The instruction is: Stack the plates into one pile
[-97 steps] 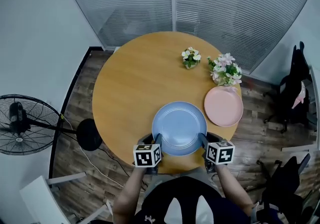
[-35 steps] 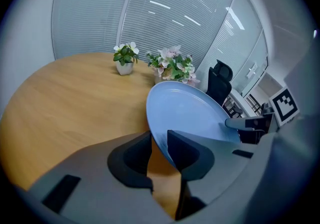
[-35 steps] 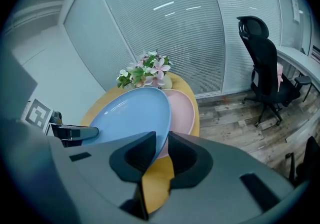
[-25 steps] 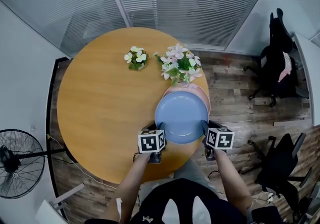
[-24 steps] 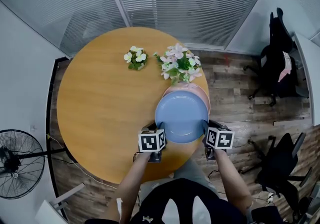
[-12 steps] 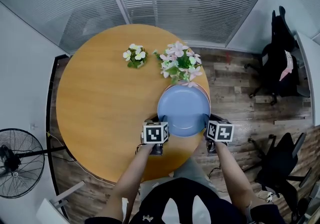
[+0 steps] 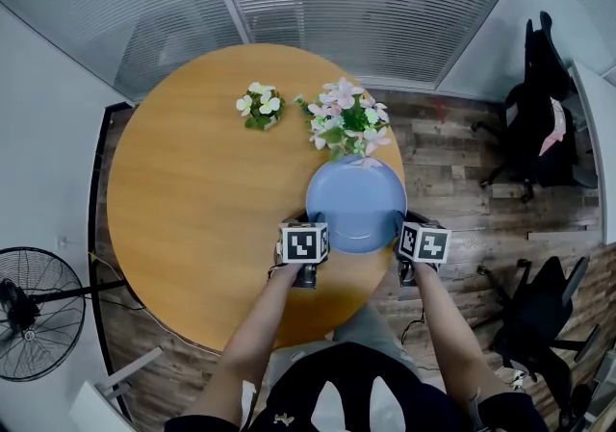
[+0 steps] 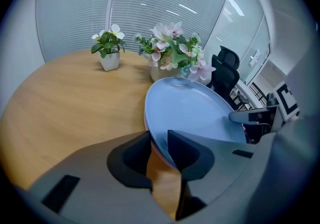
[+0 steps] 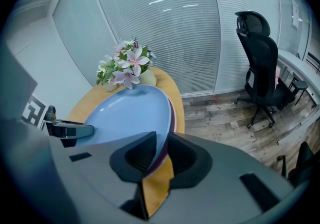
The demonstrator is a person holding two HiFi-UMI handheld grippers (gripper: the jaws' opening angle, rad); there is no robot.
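**Head view.** A round tabletop [image 7: 192, 190] carries two flower pots [image 7: 256, 105] [image 7: 345, 122] near its far edge. The blue plate [image 7: 356, 204] sits at the right edge, pinched at its left rim by the left gripper [image 7: 310, 224] and at its right rim by the right gripper [image 7: 402, 224]. It covers the pink plate almost wholly.

**Left gripper view.** The jaws are closed on the blue plate's rim. The pink plate [image 8: 157, 151] shows as a thin edge just beneath it, with the tabletop below.

**Right gripper view.** The jaws clamp the opposite rim, and the pink plate's edge [image 9: 173, 111] peeks out just under the blue one.

**Progress.** The blue plate is centred over the pink one and very close to it. Whether they touch cannot be told. What seems left is small: seat the plate fully, then release both grips.
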